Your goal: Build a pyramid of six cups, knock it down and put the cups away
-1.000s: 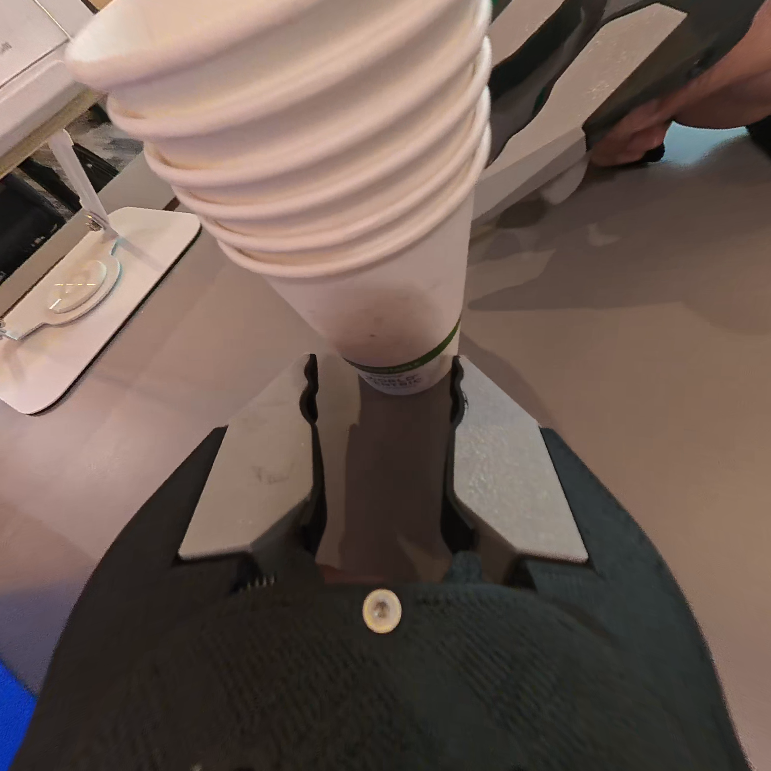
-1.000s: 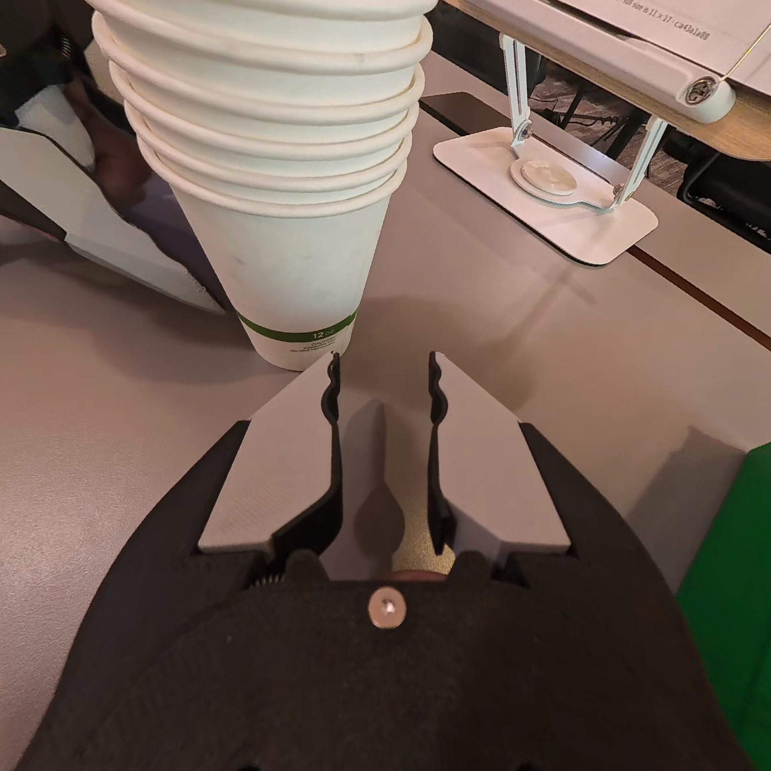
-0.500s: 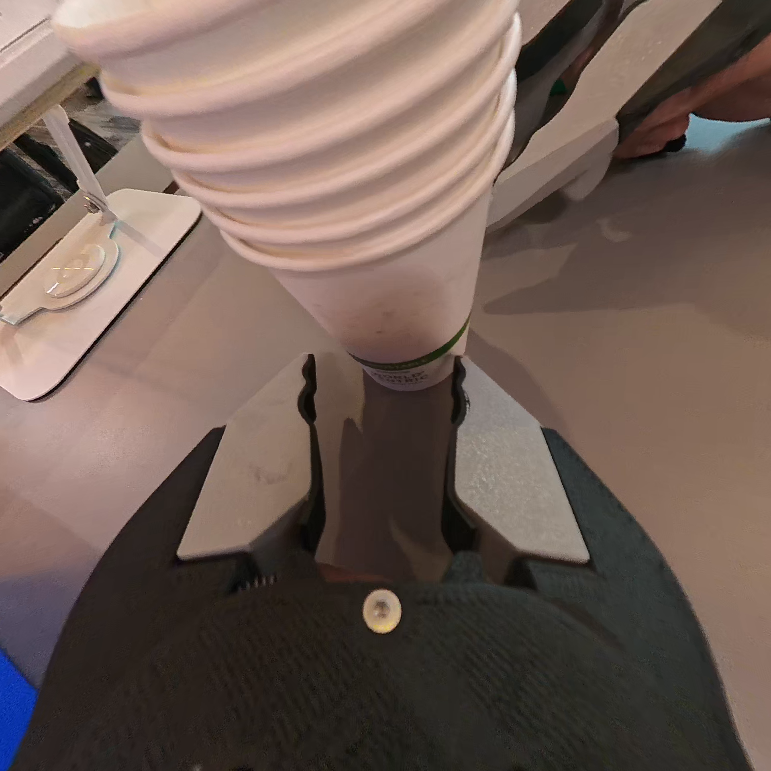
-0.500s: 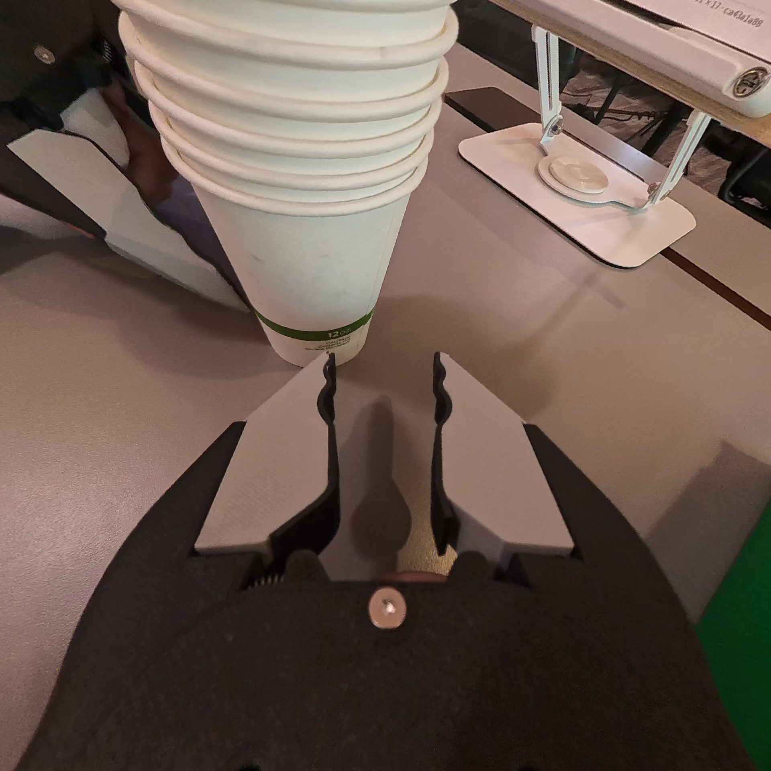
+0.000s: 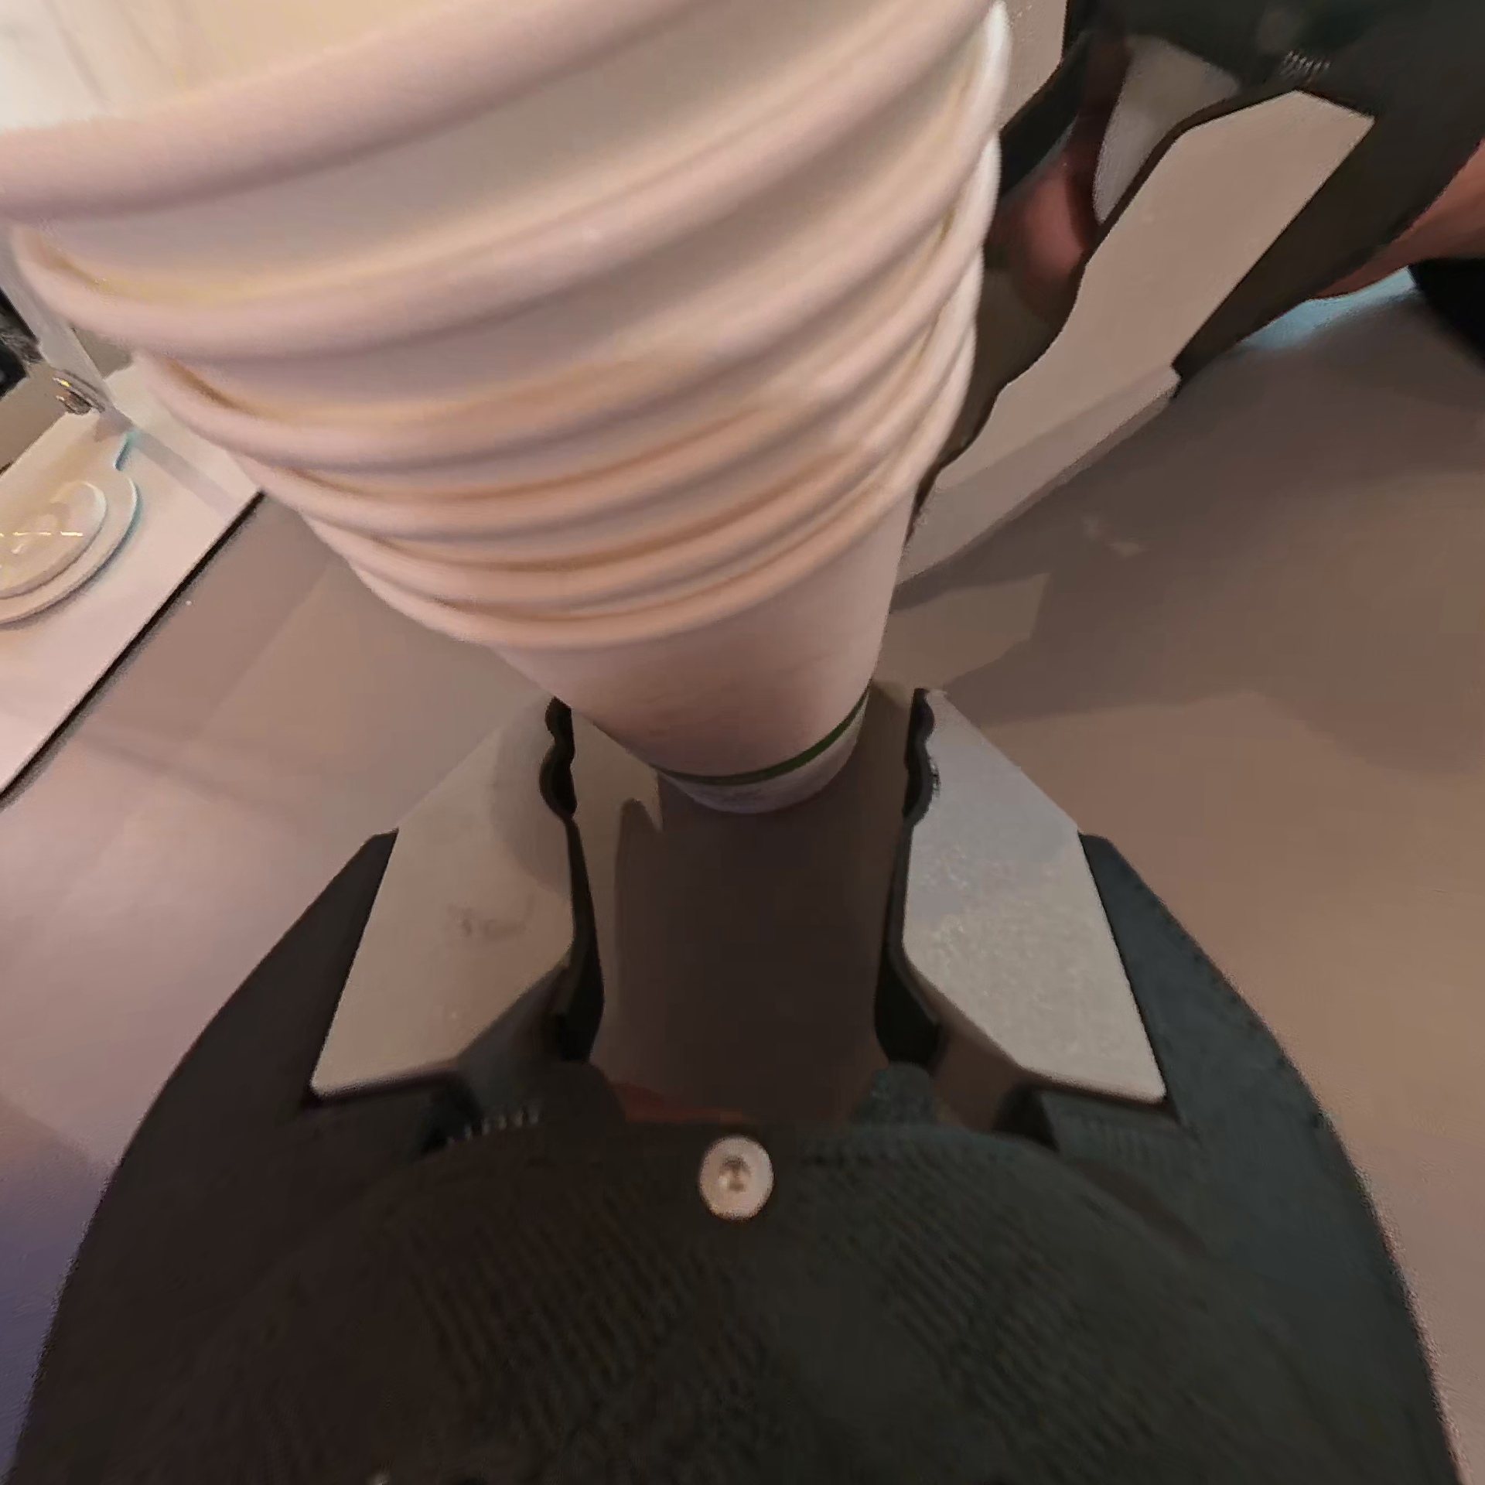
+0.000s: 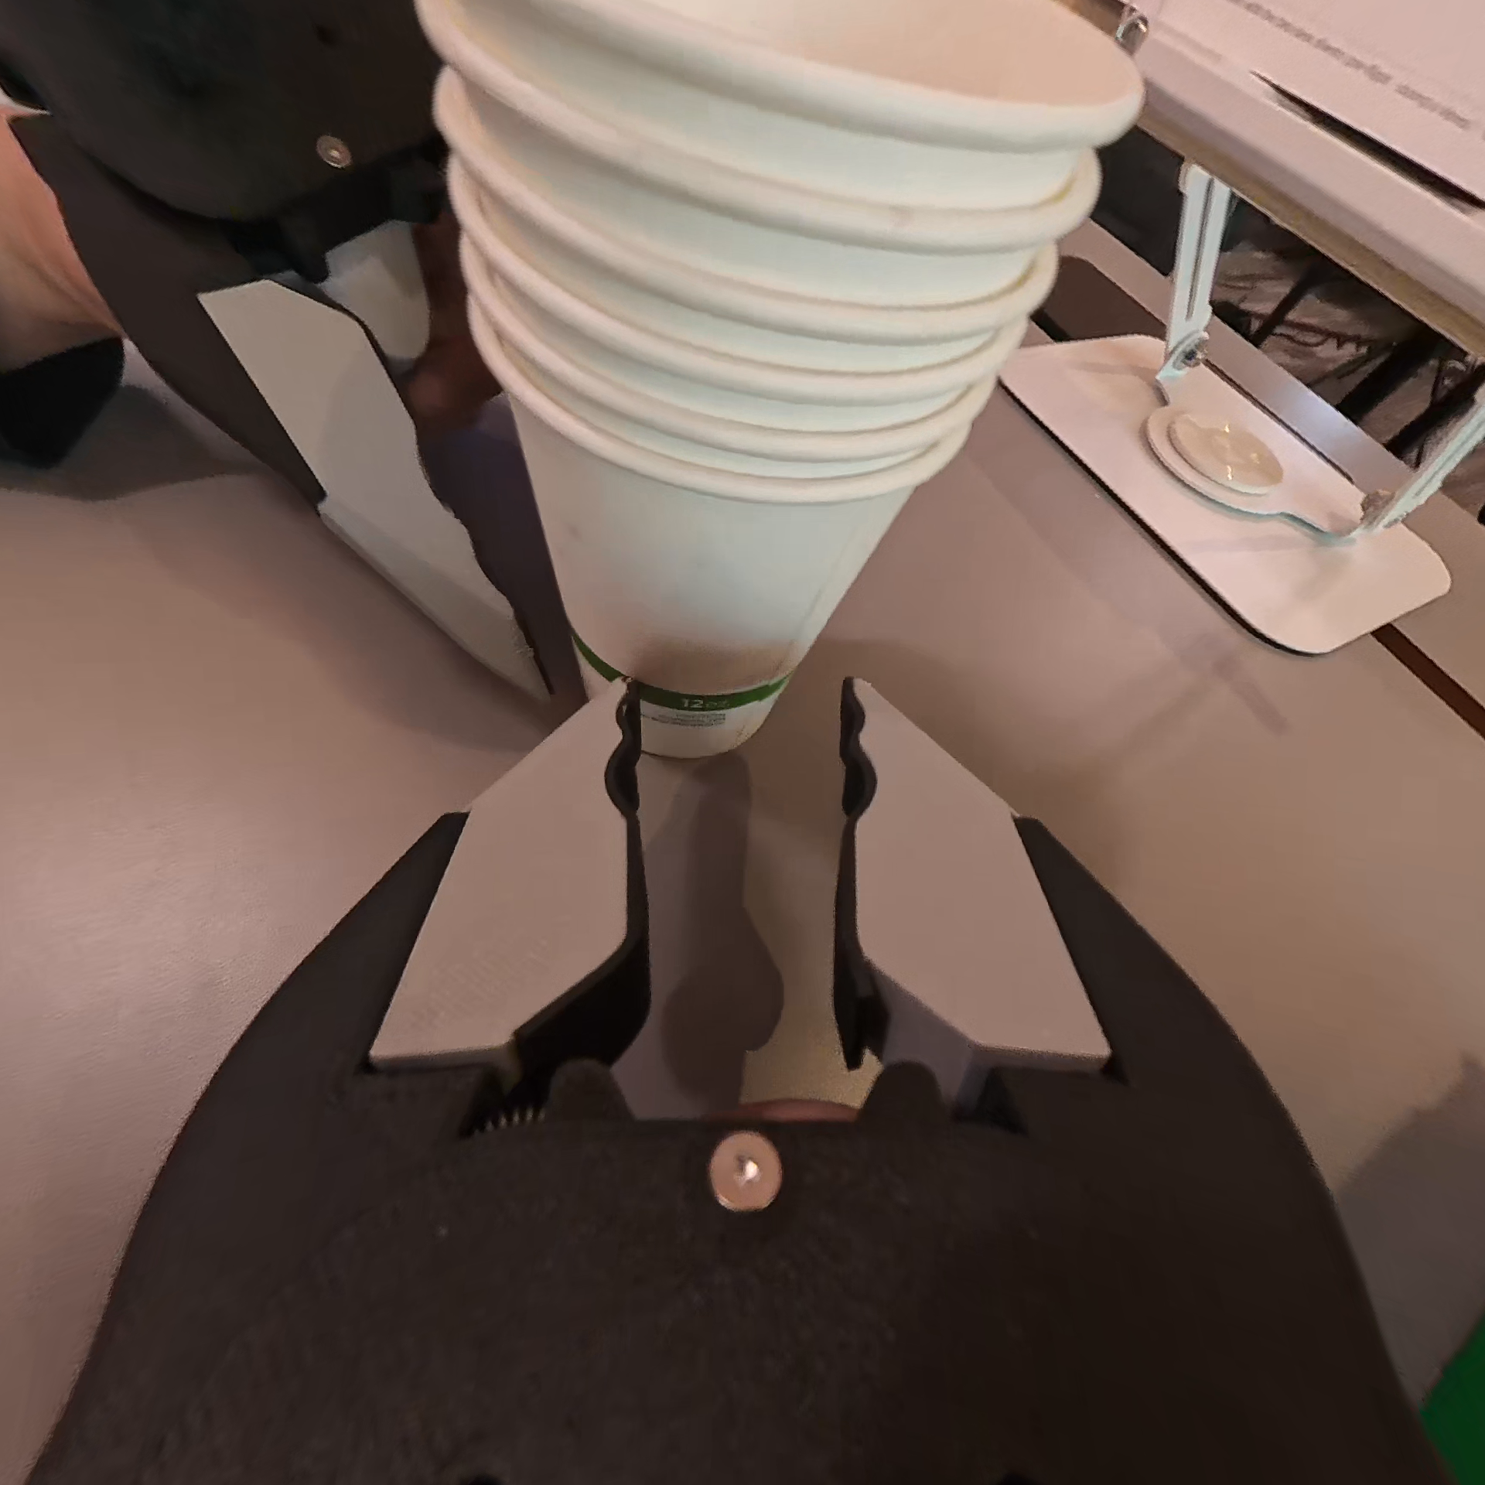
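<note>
Stack of nested white paper cups (image 6: 723,450) stands on grey table (image 6: 201,803), leaning. Left gripper (image 5: 738,751) fingers apart w/ stack base btwn tips; contact unclear. Right gripper (image 6: 735,723) fingers apart, left tip at cup's green band. White stand base (image 6: 1253,514) further right.

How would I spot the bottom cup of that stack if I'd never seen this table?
On the grey table, between the two grippers, stands one tall stack of white paper cups. The bottom cup is the only one resting on the table. It alone shows its whole side and a green band near its base.
</note>
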`<state>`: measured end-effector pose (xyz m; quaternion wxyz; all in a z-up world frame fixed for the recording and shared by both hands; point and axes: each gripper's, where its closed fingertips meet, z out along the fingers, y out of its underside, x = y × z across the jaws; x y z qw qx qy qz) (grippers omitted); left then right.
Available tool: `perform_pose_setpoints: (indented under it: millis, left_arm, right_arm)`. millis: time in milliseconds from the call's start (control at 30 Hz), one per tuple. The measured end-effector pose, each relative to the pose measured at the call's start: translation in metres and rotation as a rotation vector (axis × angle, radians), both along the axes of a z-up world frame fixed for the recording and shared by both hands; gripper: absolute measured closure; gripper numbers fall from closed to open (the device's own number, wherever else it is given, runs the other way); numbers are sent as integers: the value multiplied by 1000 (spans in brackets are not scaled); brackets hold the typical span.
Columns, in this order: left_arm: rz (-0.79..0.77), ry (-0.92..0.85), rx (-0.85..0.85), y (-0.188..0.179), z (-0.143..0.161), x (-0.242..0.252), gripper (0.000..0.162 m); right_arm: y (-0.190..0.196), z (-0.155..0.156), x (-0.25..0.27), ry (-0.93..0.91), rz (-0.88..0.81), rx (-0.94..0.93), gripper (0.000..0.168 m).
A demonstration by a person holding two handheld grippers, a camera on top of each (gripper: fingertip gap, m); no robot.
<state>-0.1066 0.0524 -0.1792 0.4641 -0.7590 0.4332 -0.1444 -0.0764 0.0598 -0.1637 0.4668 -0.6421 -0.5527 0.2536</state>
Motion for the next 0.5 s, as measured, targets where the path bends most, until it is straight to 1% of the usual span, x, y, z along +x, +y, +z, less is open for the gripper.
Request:
perform_pose_setpoints:
  millis: [133, 200, 333, 400, 500]
  left_arm:
    - [-16, 41, 31, -3, -2, 2, 79]
    - [-17, 53, 44, -3, -2, 3, 79]
    - [-11, 67, 59, -3, -3, 3, 80]
    - [0, 62, 67, -2, -1, 2, 84]
    - [14, 40, 84, 0, 3, 3, 85]
  right_arm:
    - [-13, 2, -4, -3, 65, 58, 123]
    - [-15, 2, -5, -4, 69, 83, 123]
    - [-19, 2, -6, -10, 77, 105, 118]
    - [-21, 5, -6, 10, 73, 108, 122]
    - [-21, 12, -6, 57, 60, 95, 125]
